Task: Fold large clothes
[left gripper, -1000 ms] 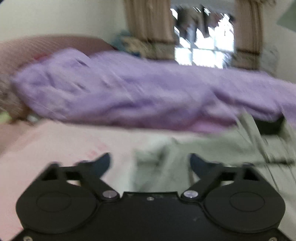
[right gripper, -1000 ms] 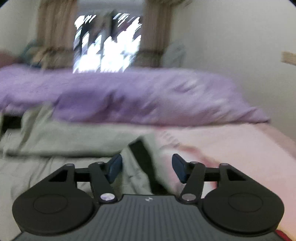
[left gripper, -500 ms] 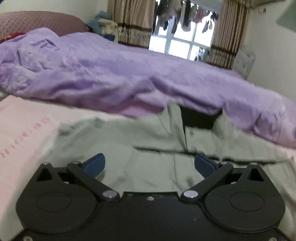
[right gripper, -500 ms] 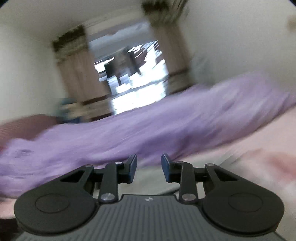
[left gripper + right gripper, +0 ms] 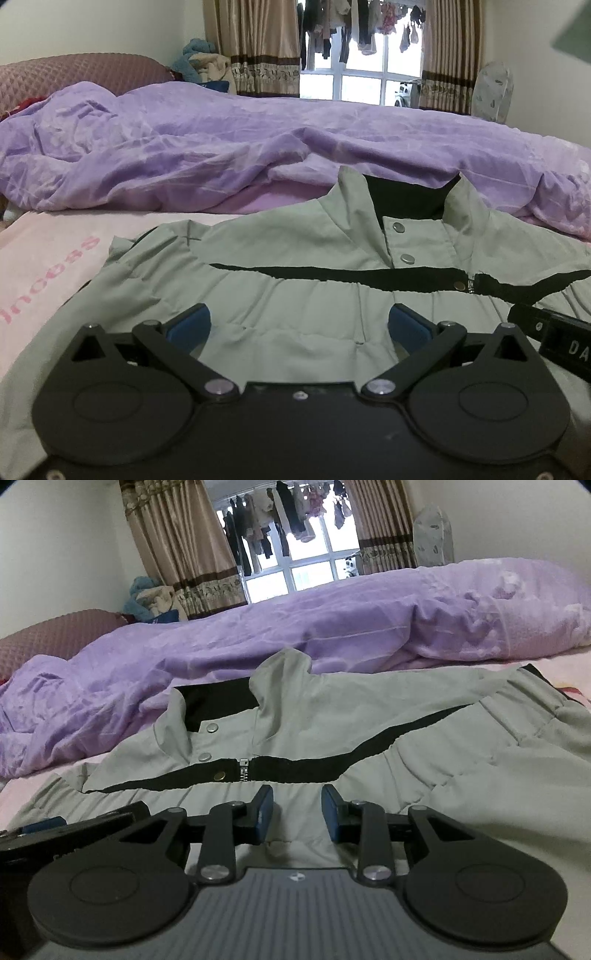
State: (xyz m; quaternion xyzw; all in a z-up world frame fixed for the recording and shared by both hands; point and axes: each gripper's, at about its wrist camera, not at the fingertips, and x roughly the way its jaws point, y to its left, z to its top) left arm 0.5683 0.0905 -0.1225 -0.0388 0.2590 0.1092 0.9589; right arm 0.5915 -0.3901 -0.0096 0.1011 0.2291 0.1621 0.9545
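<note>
Lying flat on the pink bedsheet (image 5: 44,251), front side up, is a pale grey-green jacket (image 5: 295,266) with its collar (image 5: 461,206) standing open toward a heap of purple duvet (image 5: 221,147) just behind it. A black lining shows inside the collar, and a wavy black stripe (image 5: 332,273) runs across the chest from one shoulder to the other. Two metal snaps (image 5: 399,227) sit on the placket below the neck, a third lies on the stripe, and a small zipper pull (image 5: 243,766) rests just beside it where the zip begins. The fabric below the stripe is gathered and lightly puckered, with soft creases across the body.

The left gripper (image 5: 299,326) hovers low over the lower chest, its blue-padded fingers spread wide apart with only cloth beneath them. The right gripper (image 5: 297,818) sits just beside it over the same panel, its fingers partly drawn in with a clear gap between the pads, gripping nothing. Beyond the bed, curtains (image 5: 177,554) frame a window (image 5: 306,565) with laundry hanging outside.
</note>
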